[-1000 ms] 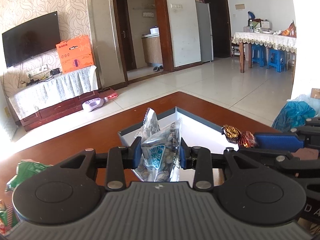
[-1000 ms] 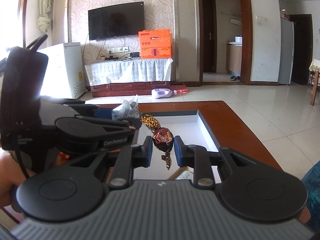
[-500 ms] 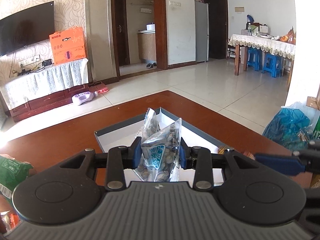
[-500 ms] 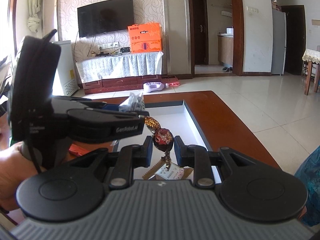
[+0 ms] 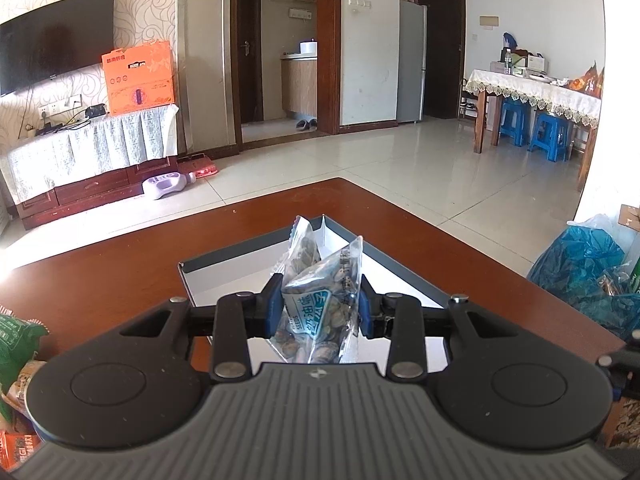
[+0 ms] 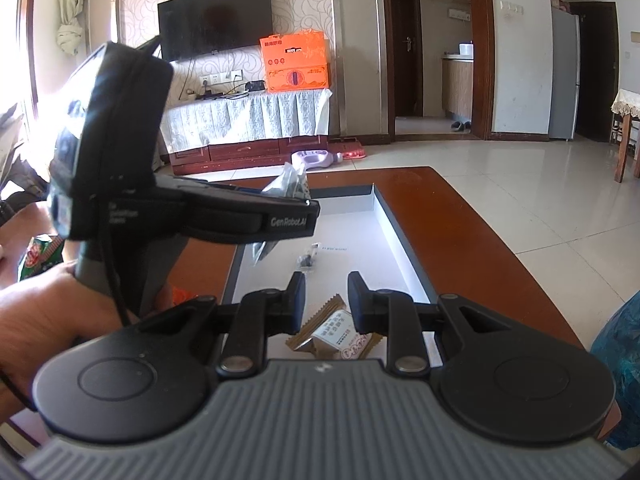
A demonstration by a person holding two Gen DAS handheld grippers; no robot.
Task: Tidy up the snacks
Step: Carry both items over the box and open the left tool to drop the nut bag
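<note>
Seed packet — a clear bag with a blue-and-white label — is clamped between the blue pads of the left gripper, which presses on both its sides. We find it held in the air over the near end of the shallow white-lined box on the brown table, its lower corner hanging below the pads.

We find the right gripper empty, its jaws drawn in close with only a narrow gap and nothing between them. It hangs low over the same box. Below it a tan-and-white wrapped snack lies flat on the box floor, and a small dark item lies further in; we cannot identify it. More packets, green among them, lie at the left edge of the table outside the box.

We judge the step in hand to be setting the seed packet into the box. Recommendations:
- Carry it over bare white floor, clear of the two items already lying there.
- Lower until the hanging corner touches down before releasing — a drop from this height could leave the bag on the rim.
- Keep the right gripper out of the descent path; the two tools are close together.
</note>
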